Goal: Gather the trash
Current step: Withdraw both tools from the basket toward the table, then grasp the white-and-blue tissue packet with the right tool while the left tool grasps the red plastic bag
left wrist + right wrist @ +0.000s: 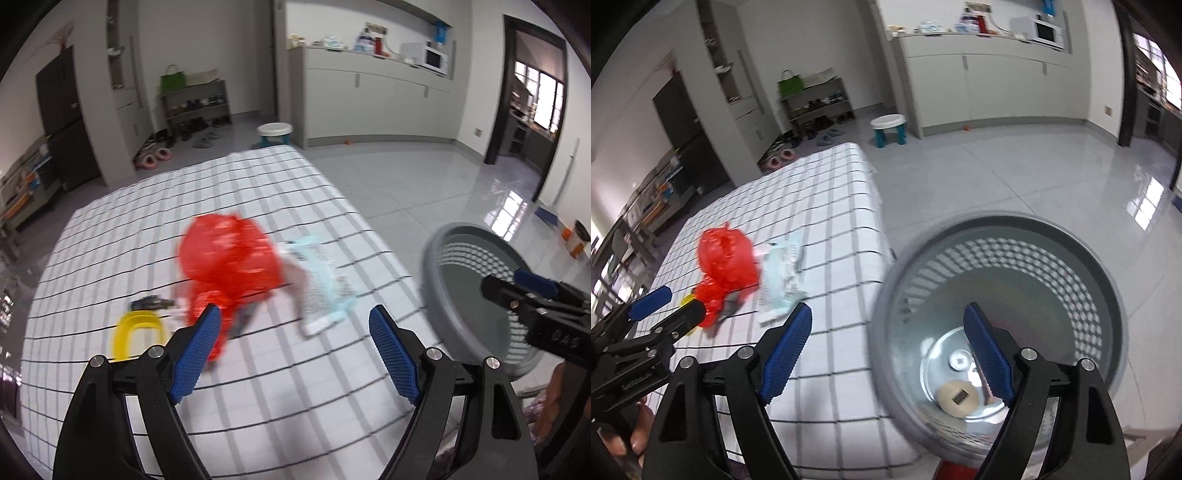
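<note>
Fingers of both the left gripper (pixel 295 354) and right gripper (pixel 886 354) were held wide, empty. Red plastic bag (pixel 229 258) lay at twelve o'clock; grasping it was judged next, then the gray basket (pixel 1108 295).

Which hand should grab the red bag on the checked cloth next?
Probably left. The left tongs stand open and empty, aimed at the red bag. The right tongs, also open and empty, point at the grey basket beside the cloth.
</note>
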Available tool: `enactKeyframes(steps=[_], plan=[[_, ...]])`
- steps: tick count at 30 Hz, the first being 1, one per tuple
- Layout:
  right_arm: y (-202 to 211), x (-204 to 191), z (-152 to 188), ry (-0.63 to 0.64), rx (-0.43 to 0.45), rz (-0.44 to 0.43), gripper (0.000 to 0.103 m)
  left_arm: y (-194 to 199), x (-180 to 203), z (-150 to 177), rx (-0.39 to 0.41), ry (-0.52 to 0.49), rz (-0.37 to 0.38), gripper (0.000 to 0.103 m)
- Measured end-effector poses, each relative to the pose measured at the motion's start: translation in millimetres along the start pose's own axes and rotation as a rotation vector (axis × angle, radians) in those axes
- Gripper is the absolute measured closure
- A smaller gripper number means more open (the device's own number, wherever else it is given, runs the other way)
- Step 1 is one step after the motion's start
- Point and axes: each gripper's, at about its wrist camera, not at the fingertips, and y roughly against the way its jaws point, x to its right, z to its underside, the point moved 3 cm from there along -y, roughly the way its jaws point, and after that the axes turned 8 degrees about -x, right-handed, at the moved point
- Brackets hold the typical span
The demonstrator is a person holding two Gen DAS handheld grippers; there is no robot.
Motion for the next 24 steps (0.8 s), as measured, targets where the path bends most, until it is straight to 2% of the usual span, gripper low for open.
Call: enactKeyframes(steps=[4,10,18,24], plan=[[-9,-27,-14,0.055,-0.006,-0.034,0.023,-6,-33,2,-0.008,0.043,-0.043,0.022],[-31,-56,-30,0.107,-0.035,-0.066,0.023,-18,-68,10,-0.03,0.107,-0.06,0.022],[-74,-98,-42,0.21,-0.102,-0.06,0.023,-32,-95,19,-0.06,0.158,-0.078,0.022],[-110,-112,-43,0.25,-0.158,-0.048,0.023,-37,-105,24,-0.074,0.188,-0.082,0.022]])
